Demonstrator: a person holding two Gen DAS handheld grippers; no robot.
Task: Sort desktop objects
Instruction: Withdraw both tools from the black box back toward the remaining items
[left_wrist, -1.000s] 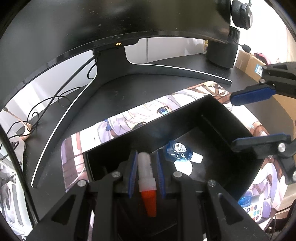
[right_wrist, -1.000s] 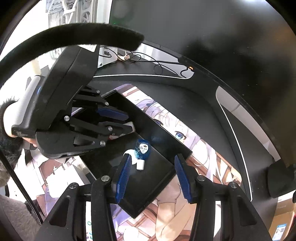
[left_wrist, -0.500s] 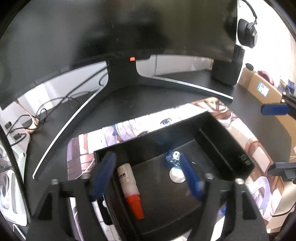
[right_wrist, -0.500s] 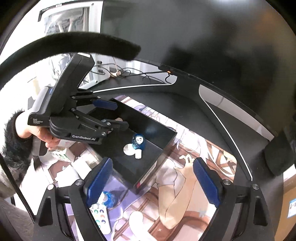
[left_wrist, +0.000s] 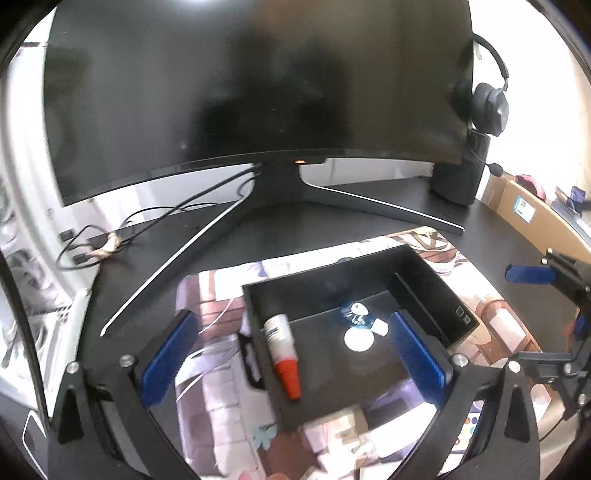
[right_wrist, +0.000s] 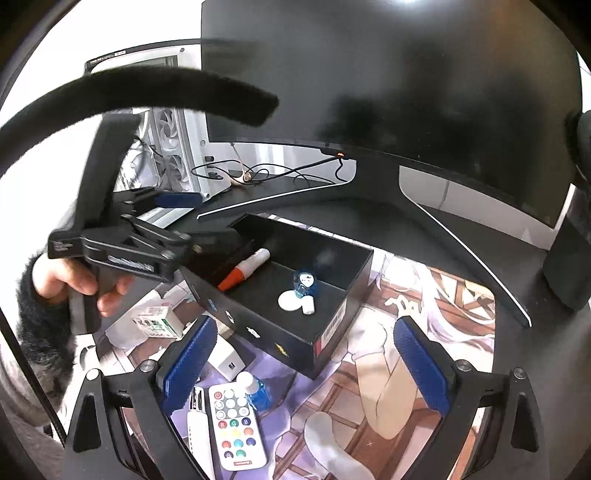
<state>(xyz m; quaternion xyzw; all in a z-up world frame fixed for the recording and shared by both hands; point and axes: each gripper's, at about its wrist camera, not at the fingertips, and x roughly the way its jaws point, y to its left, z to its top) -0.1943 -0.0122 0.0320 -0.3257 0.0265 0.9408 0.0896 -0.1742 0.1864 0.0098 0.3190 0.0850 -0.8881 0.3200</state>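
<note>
A black open box (left_wrist: 436, 295) (right_wrist: 280, 332) sits on the printed desk mat. Inside lie a white glue tube with an orange-red cap (left_wrist: 282, 347) (right_wrist: 245, 267), a small blue bottle (left_wrist: 354, 314) (right_wrist: 304, 282) and a white disc (left_wrist: 358, 339) (right_wrist: 290, 301). My left gripper (left_wrist: 291, 321) (right_wrist: 207, 218) hovers above the box's near left side, jaws opening wide, pads touching nothing; the tube lies free below. My right gripper (right_wrist: 304, 325) (left_wrist: 532, 315) hangs back from the box's near wall, jaws opening, nothing between them.
On the mat in front of the box lie a white remote (right_wrist: 234, 428), a second blue bottle (right_wrist: 258, 391), a white charger (right_wrist: 229, 360) and a green-white carton (right_wrist: 155, 321). A curved monitor (left_wrist: 258, 92) on a wide stand, headphones (left_wrist: 487, 103) and cables (left_wrist: 110, 243) fill the back.
The left gripper let go of the glue tube, which now lies in the box, then spread wide and drew back upward. The right gripper also opened wider and backed away from the box.
</note>
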